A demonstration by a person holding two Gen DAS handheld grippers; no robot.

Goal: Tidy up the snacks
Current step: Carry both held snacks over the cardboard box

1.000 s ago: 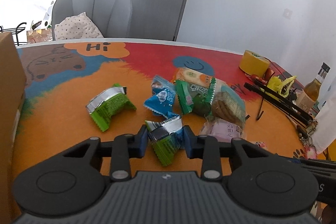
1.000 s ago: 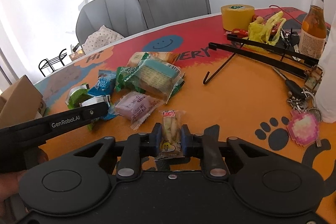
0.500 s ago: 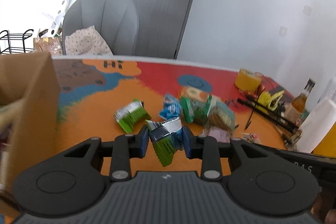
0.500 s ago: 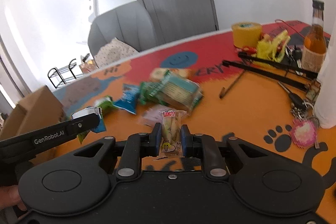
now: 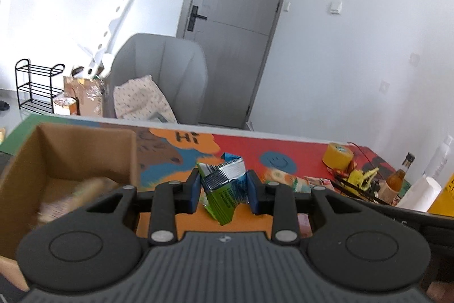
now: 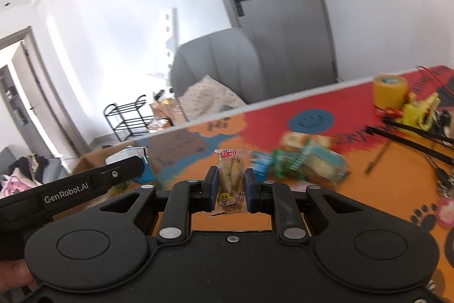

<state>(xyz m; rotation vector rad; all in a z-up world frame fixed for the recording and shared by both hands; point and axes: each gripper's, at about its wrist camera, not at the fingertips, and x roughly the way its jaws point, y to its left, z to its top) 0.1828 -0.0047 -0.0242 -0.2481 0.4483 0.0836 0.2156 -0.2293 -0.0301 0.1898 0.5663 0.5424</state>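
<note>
Above a colourful table (image 5: 283, 145), the left gripper (image 5: 224, 190) clamps a green snack packet (image 5: 222, 189) and the right gripper (image 6: 231, 189) a clear biscuit packet (image 6: 230, 178), likely bound for the cardboard box (image 5: 85, 149) at left.

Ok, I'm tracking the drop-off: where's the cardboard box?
In the left wrist view, the cardboard box sits open at lower left on the table, just left of the left gripper.

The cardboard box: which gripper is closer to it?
Left. The left gripper, holding a green snack packet, is right beside the cardboard box. The right gripper, holding a clear snack packet, is farther right.
</note>
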